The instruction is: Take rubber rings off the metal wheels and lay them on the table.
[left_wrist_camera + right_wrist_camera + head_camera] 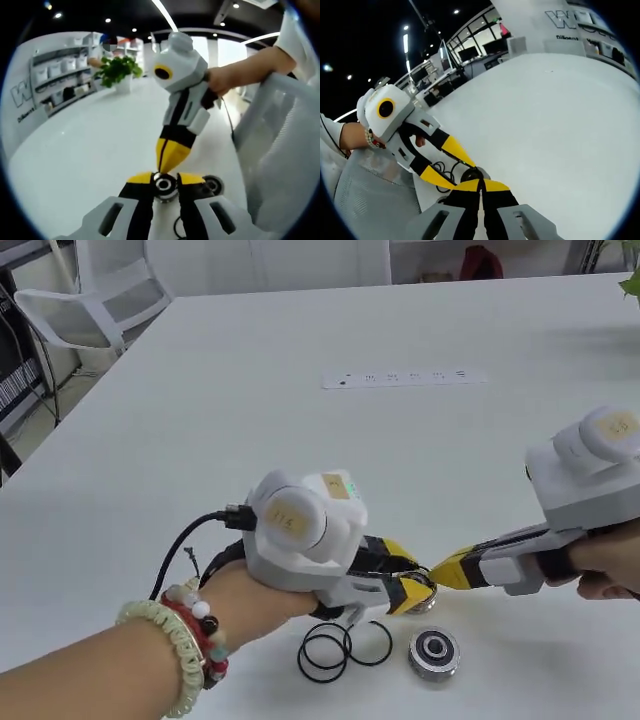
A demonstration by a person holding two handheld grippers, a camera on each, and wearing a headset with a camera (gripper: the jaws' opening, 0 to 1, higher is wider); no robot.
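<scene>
Your left gripper (pixel 410 587) is clamped on a metal wheel (pixel 165 184), and your right gripper (pixel 481 185), jaws pressed together, touches that wheel's rim. Loose rubber rings (pixel 326 652) lie on the table (pixel 300 440) beside a second wheel (pixel 434 653), near both grippers.

Left tongs (pixel 412 587) largely hide the gripped wheel (pixel 165 184).
</scene>
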